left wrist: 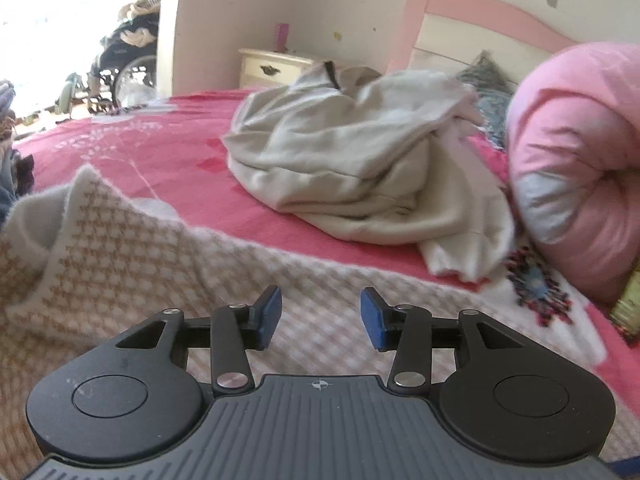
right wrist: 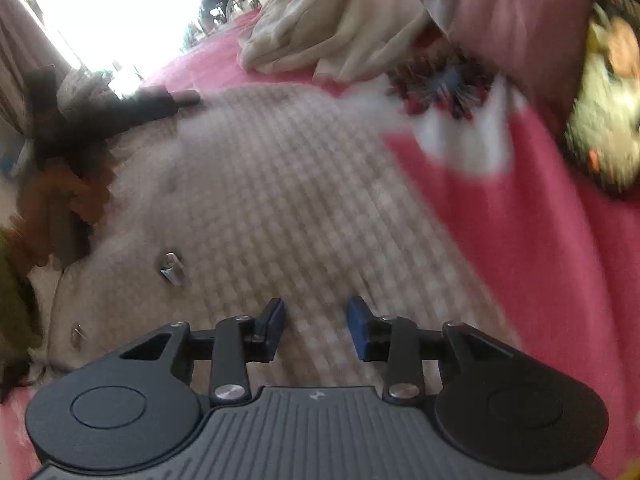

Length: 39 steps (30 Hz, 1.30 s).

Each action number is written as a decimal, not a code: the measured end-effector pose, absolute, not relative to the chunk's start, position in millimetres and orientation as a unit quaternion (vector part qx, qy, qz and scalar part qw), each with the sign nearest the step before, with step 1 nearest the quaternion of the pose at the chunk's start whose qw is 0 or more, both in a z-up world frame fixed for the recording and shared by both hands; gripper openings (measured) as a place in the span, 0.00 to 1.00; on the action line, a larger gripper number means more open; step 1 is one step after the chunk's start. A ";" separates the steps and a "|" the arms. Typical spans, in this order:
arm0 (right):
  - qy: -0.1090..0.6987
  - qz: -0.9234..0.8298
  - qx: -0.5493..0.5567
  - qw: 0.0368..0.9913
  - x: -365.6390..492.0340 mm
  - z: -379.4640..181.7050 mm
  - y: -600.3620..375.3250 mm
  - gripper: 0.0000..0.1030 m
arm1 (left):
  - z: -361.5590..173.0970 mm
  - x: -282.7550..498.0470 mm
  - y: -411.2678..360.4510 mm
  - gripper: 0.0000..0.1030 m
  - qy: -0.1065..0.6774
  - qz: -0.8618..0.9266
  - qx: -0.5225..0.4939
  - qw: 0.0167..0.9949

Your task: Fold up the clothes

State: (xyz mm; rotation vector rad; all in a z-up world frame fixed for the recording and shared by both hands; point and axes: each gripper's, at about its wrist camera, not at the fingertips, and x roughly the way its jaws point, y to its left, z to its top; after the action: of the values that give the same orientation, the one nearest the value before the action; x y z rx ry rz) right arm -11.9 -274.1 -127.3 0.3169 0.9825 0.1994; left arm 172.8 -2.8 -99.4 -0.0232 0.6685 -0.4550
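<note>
Lying flat across the near part of the pink-red bedspread, the beige-and-white houndstooth knit garment with metal toggle buttons looks spread out or partly folded; which of the two the blurred views do not settle. The left gripper hangs over this garment with its blue-padded jaws apart and nothing between them, released. The right gripper is likewise parted and empty above the same knit, toward its right half. Farther back, near the middle of the bed, a crumpled cream fleece garment sits in an unsorted heap, touching a rolled pink quilt at the right. A pink-framed headboard and a cream bedside cabinet stand at the far side, and a dark garment lies at the knit's far left edge. Judged from this layout, the task is at an early to middle stage: the houndstooth piece is under attention, while the cream heap remains wholly unfolded.
</note>
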 end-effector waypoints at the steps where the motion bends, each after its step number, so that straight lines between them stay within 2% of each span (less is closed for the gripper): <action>1: 0.468 0.092 0.157 0.865 -14.3 -121.8 -275.5 0.36 | -97.3 166.3 -5.4 0.42 0.327 -0.229 -0.010 0.917; 6: 0.436 0.068 0.144 0.886 -41.6 -83.5 -287.3 0.36 | -91.1 131.6 -19.9 0.43 0.336 -0.284 -0.010 0.898; 10: 0.489 0.030 0.134 0.862 -57.3 -112.3 -301.9 0.34 | -114.0 109.3 -46.5 0.45 0.367 -0.309 0.040 0.876; 13: 0.481 0.030 0.144 0.864 -63.5 -115.1 -304.8 0.34 | -127.7 98.9 -58.5 0.45 0.362 -0.298 0.085 0.879; 19: 0.471 0.053 0.118 0.872 -84.4 -75.2 -296.5 0.35 | -110.4 90.7 -49.0 0.45 0.372 -0.301 0.048 0.877; 22: 0.512 0.074 0.094 0.851 -86.5 -99.9 -283.0 0.35 | -114.5 82.5 -52.1 0.45 0.384 -0.295 0.052 0.873; 24: 0.510 0.075 0.085 0.853 -87.6 -107.4 -278.9 0.35 | -112.2 76.8 -48.7 0.45 0.385 -0.283 0.047 0.877; 33: 0.394 0.116 0.068 0.909 -87.3 -37.0 -268.2 0.35 | -56.0 37.9 59.0 0.46 0.378 -0.211 -0.075 0.898; 39: 0.363 0.198 0.050 0.909 -71.6 -25.7 -223.8 0.35 | -39.8 -16.5 137.0 0.48 0.382 -0.114 -0.137 0.907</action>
State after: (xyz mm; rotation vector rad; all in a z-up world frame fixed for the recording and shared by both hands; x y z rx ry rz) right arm -71.6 -223.8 -25.7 0.1039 0.7486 0.4093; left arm -16.5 137.0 -39.8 -0.2834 0.7891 -0.2352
